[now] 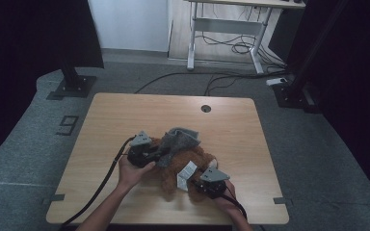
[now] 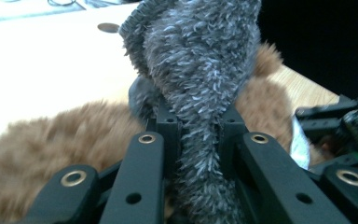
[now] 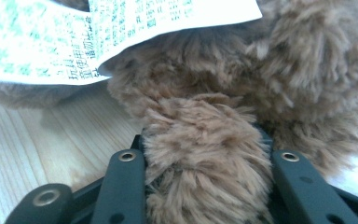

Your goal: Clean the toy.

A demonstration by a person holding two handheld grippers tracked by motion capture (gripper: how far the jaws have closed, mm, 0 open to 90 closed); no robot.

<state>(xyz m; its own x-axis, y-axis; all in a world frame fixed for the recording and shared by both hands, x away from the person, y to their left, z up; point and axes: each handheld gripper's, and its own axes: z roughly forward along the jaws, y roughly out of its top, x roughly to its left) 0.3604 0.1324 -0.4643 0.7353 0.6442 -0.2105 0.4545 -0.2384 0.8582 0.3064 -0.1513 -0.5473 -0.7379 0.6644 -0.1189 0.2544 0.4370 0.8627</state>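
Here the left tool (image 1: 147,155) was clamped on a grey fuzzy cloth (image 2: 200,70) draped over a brown plush toy (image 1: 183,168), which lay near the front middle of the table (image 1: 125,115). The right tool (image 1: 207,180) had its jaws closed around a brown furry limb (image 3: 205,140), just beneath the toy's white printed label (image 3: 74,32).

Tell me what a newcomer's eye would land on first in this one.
The brown plush toy lying near the front middle of the wooden table draws the eye first, with a white label on it. A grey fuzzy cloth is draped over its far side, pinched by the left gripper. The right gripper clamps a furry brown limb at the toy's near side.
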